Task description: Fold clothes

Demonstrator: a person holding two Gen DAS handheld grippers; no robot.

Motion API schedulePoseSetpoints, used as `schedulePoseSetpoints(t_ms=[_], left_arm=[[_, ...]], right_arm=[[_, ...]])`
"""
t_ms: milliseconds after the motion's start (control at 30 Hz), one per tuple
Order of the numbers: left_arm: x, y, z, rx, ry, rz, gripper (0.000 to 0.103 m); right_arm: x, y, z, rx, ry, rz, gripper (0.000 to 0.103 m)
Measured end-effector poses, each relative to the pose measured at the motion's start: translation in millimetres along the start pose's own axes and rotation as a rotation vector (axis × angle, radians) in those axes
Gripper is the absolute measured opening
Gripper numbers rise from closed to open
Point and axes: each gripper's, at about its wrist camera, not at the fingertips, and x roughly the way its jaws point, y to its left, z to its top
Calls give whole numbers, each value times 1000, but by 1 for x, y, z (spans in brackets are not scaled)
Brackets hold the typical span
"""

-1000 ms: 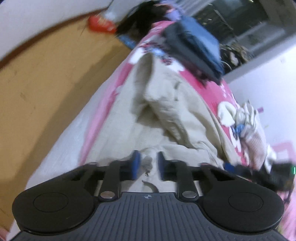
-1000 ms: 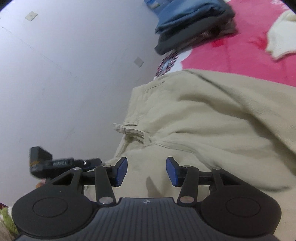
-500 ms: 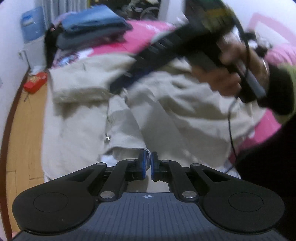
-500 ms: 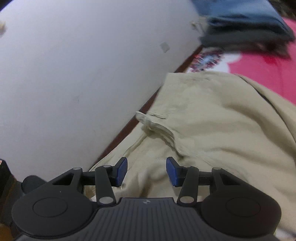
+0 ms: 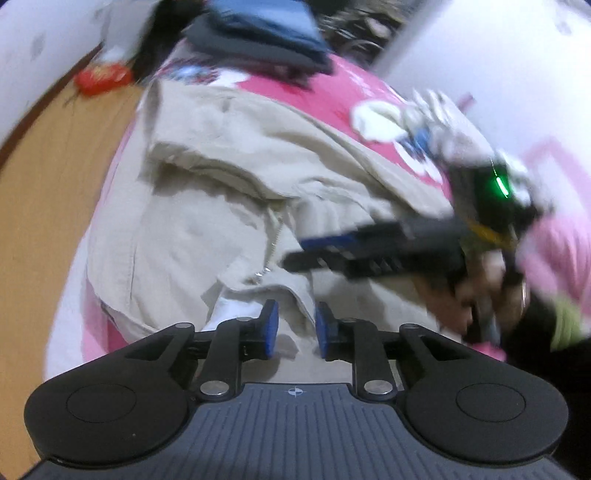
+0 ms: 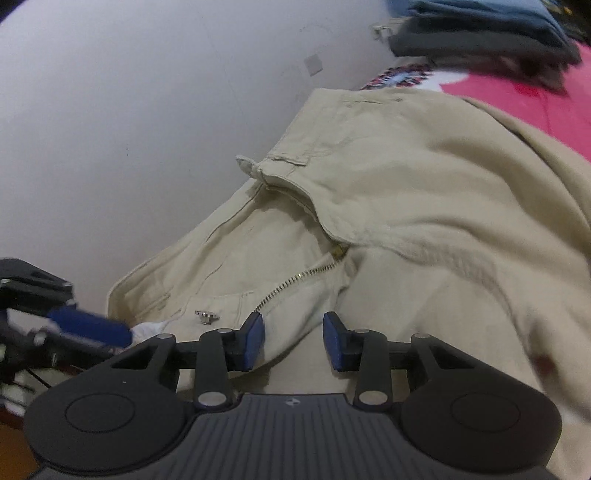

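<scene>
Trousers (image 6: 424,177) lie rumpled on pink bedspread (image 5: 332,92) beside folded stack (image 5: 258,33).

Black left gripper (image 5: 292,329), blue-padded jaws, silver pivot screws, ribbed grey housing, matching right gripper (image 6: 293,340)

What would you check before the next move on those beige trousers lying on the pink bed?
1. Trousers spread flat: not ok. The beige trousers lie bunched, with the fly zipper open.
2. Left hand-held gripper free: ok. Its jaws have just been opening; a fabric edge sits between them, unpressed.
3. Right hand-held gripper ready: ok. Its jaws have just been closing and stand apart over the waistband, gripping nothing.
4. Grippers clear of each other: cannot tell. They are close together at the waistband.
5. Room on the pink bedspread: ok. The stack of folded clothes sits at the far end.
6. Trouser legs aligned: cannot tell, out of view.
</scene>
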Motion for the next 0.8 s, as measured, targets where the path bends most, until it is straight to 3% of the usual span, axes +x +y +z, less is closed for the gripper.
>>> schedulePoseSetpoints(t_ms=[100,233,367,400,567,700,800], left_arm=[[17,17,8,-132,15,-3,26],[31,40,11,-358,-4,-74,28],[33,42,10,-467,-26,-153,29],[33,42,9,-487,-35,-177,34],[36,42,5,-524,-71,-217,43],[48,43,6,-525,-56,-179,42],[52,33,11,-437,-49,-68,21]], right_arm=[[-3,-6,-10,50,-16,15,39],[-4,-9,-15,87,-35,18,39],[-5,-13,-17,131,-56,30,39],[-4,-14,-17,142,-60,35,39],[-1,-18,-20,197,-83,69,39],[-2,-24,-22,241,-100,92,39],[-9,-32,-23,290,-130,104,39]])
